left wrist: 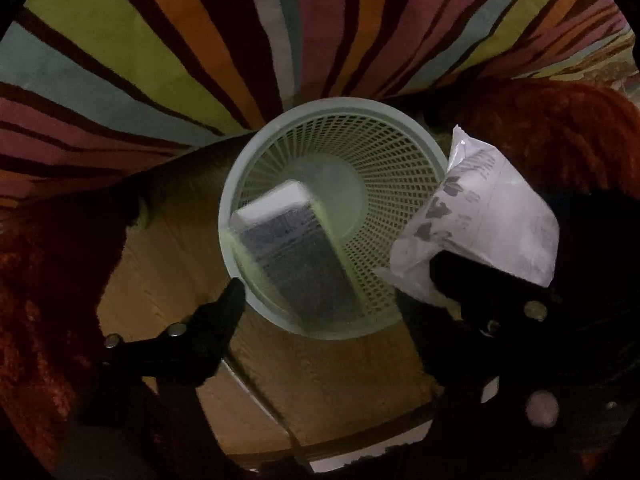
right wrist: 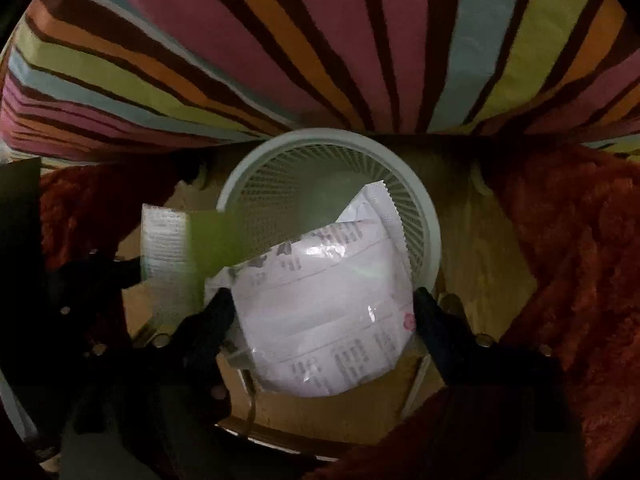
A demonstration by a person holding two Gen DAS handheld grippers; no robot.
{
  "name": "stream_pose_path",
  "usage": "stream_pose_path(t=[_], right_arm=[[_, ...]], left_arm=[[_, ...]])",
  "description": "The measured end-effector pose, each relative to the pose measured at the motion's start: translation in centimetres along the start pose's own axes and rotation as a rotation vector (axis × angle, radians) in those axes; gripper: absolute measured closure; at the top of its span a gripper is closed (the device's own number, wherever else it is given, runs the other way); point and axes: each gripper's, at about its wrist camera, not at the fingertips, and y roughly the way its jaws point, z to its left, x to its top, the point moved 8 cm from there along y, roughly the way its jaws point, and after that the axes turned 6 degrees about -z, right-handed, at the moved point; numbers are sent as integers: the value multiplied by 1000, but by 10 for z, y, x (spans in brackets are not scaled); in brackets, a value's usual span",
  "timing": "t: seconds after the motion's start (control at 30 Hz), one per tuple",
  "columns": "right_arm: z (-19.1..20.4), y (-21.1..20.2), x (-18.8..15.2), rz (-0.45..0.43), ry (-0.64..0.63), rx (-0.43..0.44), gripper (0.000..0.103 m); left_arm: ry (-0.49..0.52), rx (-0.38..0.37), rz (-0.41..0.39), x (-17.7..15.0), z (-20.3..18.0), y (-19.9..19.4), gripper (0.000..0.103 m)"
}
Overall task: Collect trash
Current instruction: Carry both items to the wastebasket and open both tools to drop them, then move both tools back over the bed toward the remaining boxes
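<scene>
A pale green mesh basket [left wrist: 400,160] [right wrist: 424,216] stands on the wooden floor, seen from above. In the left wrist view a blurred green-edged box [left wrist: 296,248] lies loose inside the basket's mouth, between the spread fingers of my left gripper [left wrist: 336,272], which is open. The right wrist view shows the same box [right wrist: 168,248] at the basket's left rim. A white printed plastic packet [right wrist: 320,320] [left wrist: 488,216] hangs over the basket's near rim between the wide fingers of my right gripper [right wrist: 322,300]. The pads sit at its edges without squeezing it.
A striped bedspread [left wrist: 160,40] [right wrist: 280,40] hangs behind the basket. Red shaggy fabric [left wrist: 40,280] [right wrist: 580,260] lies on both sides. A cable [left wrist: 272,400] runs across the wooden floor [left wrist: 340,380] in front of the basket.
</scene>
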Motion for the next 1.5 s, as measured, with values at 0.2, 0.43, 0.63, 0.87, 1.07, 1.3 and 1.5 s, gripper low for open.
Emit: stream_pose_path(t=[0.2, 0.43, 0.63, 0.87, 1.07, 1.3, 1.5], right_arm=[[-11, -5, -16, -35, 22, 35, 8], [-13, -4, -14, -36, 31, 49, 8], [-13, -4, -13, -34, 29, 48, 8], [-14, -9, -13, -69, 34, 57, 8], [-15, -26, -9, -163, 46, 75, 8], [-23, -84, 1, -453, 94, 144, 8], [-10, -142, 13, -754, 29, 161, 8]], left_arm=[[26, 18, -19, -4, -10, -2, 21], [7, 31, -43, -5, -4, -12, 18], [-5, 29, -67, -4, -1, -16, 17], [-18, 27, -68, -3, -2, -18, 17], [-37, 19, -94, -3, 1, -23, 17], [-152, -5, -266, 5, 21, -60, 17], [-219, 16, -438, 10, 40, -106, 17]])
